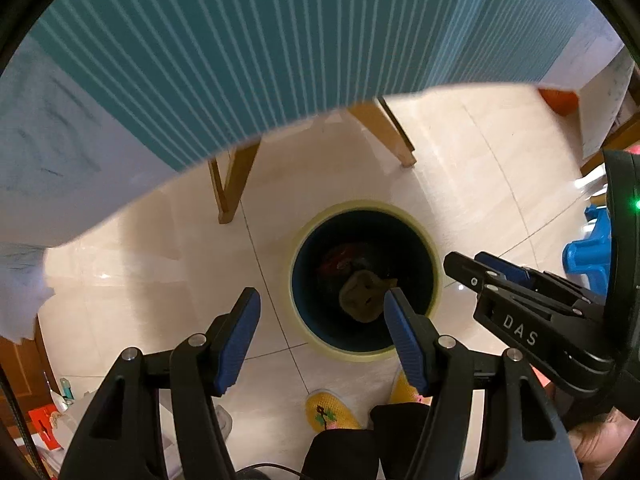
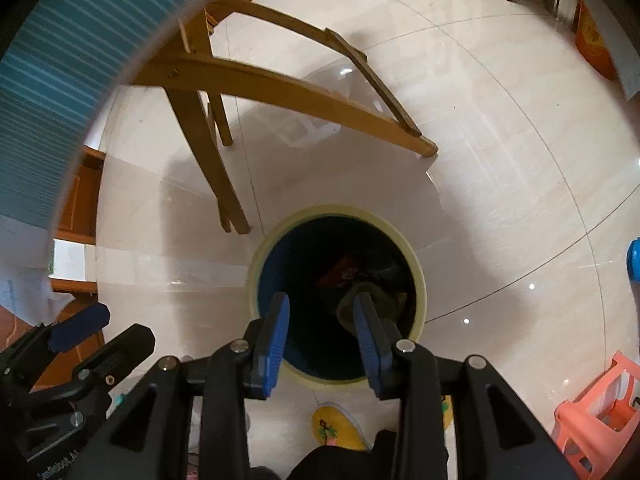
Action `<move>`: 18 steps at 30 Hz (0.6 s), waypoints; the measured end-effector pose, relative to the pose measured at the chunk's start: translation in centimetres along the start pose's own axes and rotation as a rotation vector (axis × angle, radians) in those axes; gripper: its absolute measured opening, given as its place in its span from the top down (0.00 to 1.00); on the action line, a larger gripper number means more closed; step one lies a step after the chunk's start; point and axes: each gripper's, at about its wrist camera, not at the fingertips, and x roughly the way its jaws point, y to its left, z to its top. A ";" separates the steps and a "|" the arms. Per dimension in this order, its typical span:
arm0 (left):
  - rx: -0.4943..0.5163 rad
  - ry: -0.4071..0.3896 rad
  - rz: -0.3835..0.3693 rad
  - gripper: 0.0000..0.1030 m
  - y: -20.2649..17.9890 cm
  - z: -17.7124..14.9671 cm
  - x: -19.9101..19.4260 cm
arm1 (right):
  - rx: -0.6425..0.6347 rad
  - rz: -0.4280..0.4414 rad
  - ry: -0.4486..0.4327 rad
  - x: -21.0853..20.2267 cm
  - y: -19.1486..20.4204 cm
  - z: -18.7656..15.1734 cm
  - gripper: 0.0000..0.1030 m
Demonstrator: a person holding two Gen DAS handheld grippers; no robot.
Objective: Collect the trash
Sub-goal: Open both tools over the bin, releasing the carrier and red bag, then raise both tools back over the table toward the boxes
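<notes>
A round trash bin (image 1: 298,312) with a pale yellow rim and dark blue inside stands on the tiled floor; it also shows in the right wrist view (image 2: 418,280). Inside lie a brownish crumpled piece of trash (image 1: 360,296) and a reddish item (image 1: 336,260); the brownish piece also shows in the right wrist view (image 2: 384,300). My left gripper (image 1: 322,308) is open and empty above the bin's near-left side. My right gripper (image 2: 322,312) is open and empty directly over the bin's mouth. The right gripper also shows at the right of the left wrist view (image 1: 480,264).
A table with a teal striped cloth (image 1: 200,40) overhangs the floor, on wooden legs (image 2: 208,152). My yellow slippers (image 1: 330,410) are at the bin's near side. A blue plastic stool (image 1: 588,248) and a coral stool (image 2: 596,408) stand to the right. Clutter (image 1: 44,420) lies lower left.
</notes>
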 end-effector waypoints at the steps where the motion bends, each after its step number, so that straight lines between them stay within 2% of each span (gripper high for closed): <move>1: -0.003 -0.009 0.000 0.39 0.1 0.1 -1.1 | -0.001 0.006 -0.005 -0.7 0.2 0.0 0.65; 4: -0.010 -0.028 -0.005 0.39 0.4 0.4 -3.4 | -0.009 0.013 -0.015 -2.7 0.9 0.0 0.62; 11: -0.004 -0.057 -0.016 0.39 1.3 0.6 -9.9 | -0.015 0.036 -0.037 -8.1 2.7 0.0 0.61; 18: 0.028 -0.102 -0.041 0.39 2.1 0.2 -17.4 | -0.024 0.055 -0.080 -15.2 5.0 -0.7 0.61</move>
